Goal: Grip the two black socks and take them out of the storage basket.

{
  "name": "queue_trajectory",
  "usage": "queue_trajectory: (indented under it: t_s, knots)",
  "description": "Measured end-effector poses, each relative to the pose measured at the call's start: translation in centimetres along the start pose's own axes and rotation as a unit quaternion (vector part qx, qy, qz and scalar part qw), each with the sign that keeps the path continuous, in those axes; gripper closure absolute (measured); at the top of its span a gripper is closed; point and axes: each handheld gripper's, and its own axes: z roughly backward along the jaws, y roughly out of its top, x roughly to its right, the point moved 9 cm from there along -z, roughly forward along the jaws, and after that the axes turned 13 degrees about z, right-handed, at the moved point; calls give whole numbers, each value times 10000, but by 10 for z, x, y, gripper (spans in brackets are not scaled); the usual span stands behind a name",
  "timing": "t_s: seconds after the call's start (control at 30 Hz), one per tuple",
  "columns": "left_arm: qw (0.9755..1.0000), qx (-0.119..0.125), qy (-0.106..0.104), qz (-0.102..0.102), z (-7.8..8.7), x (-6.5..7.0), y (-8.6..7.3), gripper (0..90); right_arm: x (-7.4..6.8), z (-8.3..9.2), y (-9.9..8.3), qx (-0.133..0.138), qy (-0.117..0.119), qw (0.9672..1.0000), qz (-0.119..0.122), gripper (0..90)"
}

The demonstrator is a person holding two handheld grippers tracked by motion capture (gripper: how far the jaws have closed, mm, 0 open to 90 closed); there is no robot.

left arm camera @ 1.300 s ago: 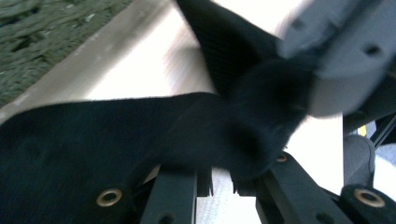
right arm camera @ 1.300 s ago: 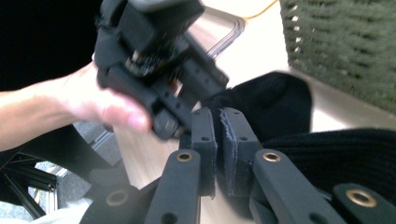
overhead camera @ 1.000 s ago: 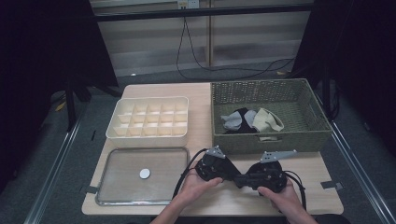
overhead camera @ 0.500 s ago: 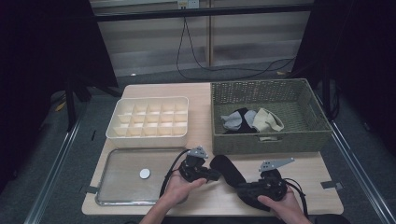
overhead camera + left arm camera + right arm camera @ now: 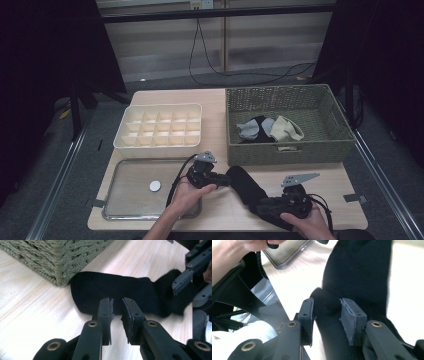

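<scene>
A black sock (image 5: 245, 185) lies stretched flat on the wooden table, just in front of the basket. My left gripper (image 5: 226, 179) is at the sock's left end. In the left gripper view its jaws (image 5: 117, 305) stand a narrow gap apart over the sock's near edge (image 5: 120, 288), with bare wood showing between the pads. My right gripper (image 5: 261, 206) is at the sock's other end by the table's front edge. Its jaws (image 5: 327, 305) have just been opening and stand wide, with the sock (image 5: 359, 270) lying loose between them.
A green wicker basket (image 5: 285, 152) holding grey, black and beige socks (image 5: 260, 127) stands at the back right; its corner (image 5: 50, 260) is near the left gripper. A cream compartment box (image 5: 125, 142) sits at the back left. A clear tray (image 5: 130, 175) with a white disc (image 5: 155, 186) is front left.
The two grippers were close together a second ago. The left one has moved left and the right one back toward the front edge, and the sock now lies drawn out between them.
</scene>
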Motion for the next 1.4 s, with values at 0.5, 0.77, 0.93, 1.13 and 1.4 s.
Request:
queue_trajectory:
  t_s: [0.5, 0.77, 0.93, 1.13, 1.4]
  knots:
    - [9976, -562, 96, -381, -27, -1, -6, 825, 17, 1, -7, -117, -339, 9993, -60, 705]
    - [9981, -558, 51, -258, -21, -3, -12, 864, 29, 0, -10, -292, -547, 9981, -30, 707]
    - [9979, -587, 28, -282, -17, 0, -18, 852, 36, 1, -8, -315, -645, 9974, 1, 698]
    - [9974, -637, 117, -323, -13, 9, -28, 831, 54, 4, -3, -411, -922, 9949, 8, 684]
    - [9969, -665, 9, -429, -13, 28, -42, 806, 69, 3, 3, -366, -1084, 9934, -6, 685]
